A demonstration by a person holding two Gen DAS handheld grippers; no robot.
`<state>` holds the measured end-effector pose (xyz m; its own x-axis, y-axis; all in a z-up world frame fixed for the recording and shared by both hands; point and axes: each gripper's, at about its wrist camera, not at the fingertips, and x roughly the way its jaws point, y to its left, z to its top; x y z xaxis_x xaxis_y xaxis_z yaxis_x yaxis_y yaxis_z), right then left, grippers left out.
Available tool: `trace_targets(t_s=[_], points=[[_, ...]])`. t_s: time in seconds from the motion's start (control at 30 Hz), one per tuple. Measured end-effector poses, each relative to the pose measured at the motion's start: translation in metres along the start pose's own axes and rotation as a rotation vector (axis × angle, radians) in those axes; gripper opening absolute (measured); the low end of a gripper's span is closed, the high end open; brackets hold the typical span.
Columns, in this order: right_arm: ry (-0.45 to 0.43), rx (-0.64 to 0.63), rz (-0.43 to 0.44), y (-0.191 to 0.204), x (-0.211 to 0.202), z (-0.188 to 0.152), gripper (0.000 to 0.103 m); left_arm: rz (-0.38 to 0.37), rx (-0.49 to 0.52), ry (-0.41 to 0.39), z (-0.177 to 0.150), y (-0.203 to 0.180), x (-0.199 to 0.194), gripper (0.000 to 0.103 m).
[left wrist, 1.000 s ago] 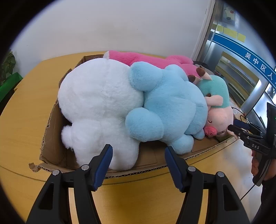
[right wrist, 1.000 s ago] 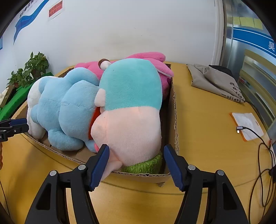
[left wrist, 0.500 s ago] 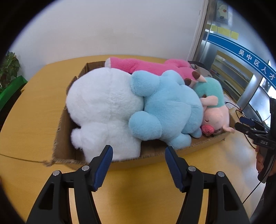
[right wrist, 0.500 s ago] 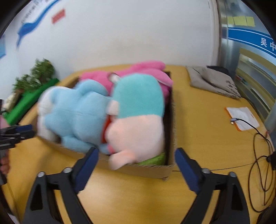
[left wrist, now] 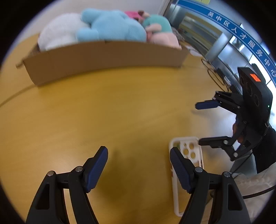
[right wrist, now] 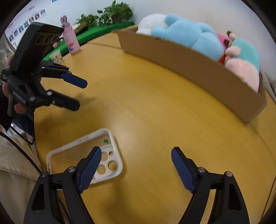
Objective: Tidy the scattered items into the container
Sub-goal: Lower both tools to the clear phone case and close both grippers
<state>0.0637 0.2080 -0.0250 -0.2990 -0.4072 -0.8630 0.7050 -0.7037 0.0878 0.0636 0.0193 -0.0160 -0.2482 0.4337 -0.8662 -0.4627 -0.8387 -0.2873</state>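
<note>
Office, blue wall signage [left wrist: 241, 37], photo board [right wrist: 25, 25], potted plants [right wrist: 110, 15]

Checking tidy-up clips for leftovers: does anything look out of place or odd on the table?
Yes: a white phone case lies alone on the bare table, apart from the cardboard box, where the plush toys are piled above the rim.

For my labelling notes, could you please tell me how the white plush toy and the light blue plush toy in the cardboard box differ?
The white plush toy is a plain rounded mound at the end of the cardboard box, while the light blue plush toy shows stubby limbs and sits mid-box. The blue one lies between the white one and a pink-and-teal plush; the white one has a neighbour on one side only. Both are fluffy and rise above the box wall.
</note>
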Motion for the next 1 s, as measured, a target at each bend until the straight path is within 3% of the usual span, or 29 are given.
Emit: trace_targets(t_s=[0.1,0.17,0.2,0.27,0.33,0.37,0.43,0.53,0.6,0.67,0.77,0.87,0.9,0.93,1.0], points=[[0.036,-0.012,0.012,0.007,0.008,-0.005,0.071,0.012,0.002,0.038,-0.005,-0.007,0.011,0.072],[0.059,-0.022,-0.011,0.008,0.014,-0.005,0.046,0.006,-0.037,0.055,-0.005,-0.006,0.017,0.050],[0.054,-0.023,-0.027,0.007,0.014,-0.005,0.039,0.014,-0.035,0.053,-0.004,-0.008,0.018,0.047],[0.051,-0.004,-0.040,0.003,0.014,-0.002,0.012,0.021,-0.027,0.061,-0.002,-0.013,0.022,0.029],[0.042,0.009,-0.079,-0.001,0.015,-0.001,0.010,0.022,-0.025,0.064,0.001,-0.016,0.025,0.021],[0.035,0.020,-0.092,-0.005,0.016,0.000,0.010,0.021,-0.028,0.070,0.002,-0.017,0.027,0.010],[0.016,0.037,-0.113,-0.006,0.017,0.006,0.009,0.005,-0.044,0.077,0.004,-0.017,0.029,0.008],[-0.014,0.066,-0.143,-0.009,0.019,0.012,0.009,-0.085,-0.050,0.056,0.006,-0.022,0.024,0.008],[-0.029,0.083,-0.160,-0.011,0.020,0.015,0.009,-0.153,-0.050,0.042,0.008,-0.026,0.019,0.014],[-0.036,0.110,-0.177,-0.013,0.023,0.019,0.009,-0.162,-0.047,0.038,0.009,-0.025,0.018,0.038],[-0.040,0.153,-0.185,-0.020,0.021,0.018,0.009,-0.105,-0.059,0.075,0.008,-0.023,0.028,0.041],[-0.048,0.161,-0.180,-0.023,0.019,0.017,0.009,-0.076,-0.059,0.088,0.008,-0.024,0.031,0.033],[-0.050,0.163,-0.178,-0.024,0.018,0.016,0.009,-0.060,-0.055,0.093,0.008,-0.025,0.032,0.026],[-0.053,0.165,-0.177,-0.024,0.018,0.016,0.009,-0.039,-0.054,0.100,0.008,-0.025,0.033,0.009],[-0.062,0.170,-0.182,-0.025,0.016,0.016,0.009,-0.032,-0.063,0.107,0.009,-0.024,0.034,0.006]])
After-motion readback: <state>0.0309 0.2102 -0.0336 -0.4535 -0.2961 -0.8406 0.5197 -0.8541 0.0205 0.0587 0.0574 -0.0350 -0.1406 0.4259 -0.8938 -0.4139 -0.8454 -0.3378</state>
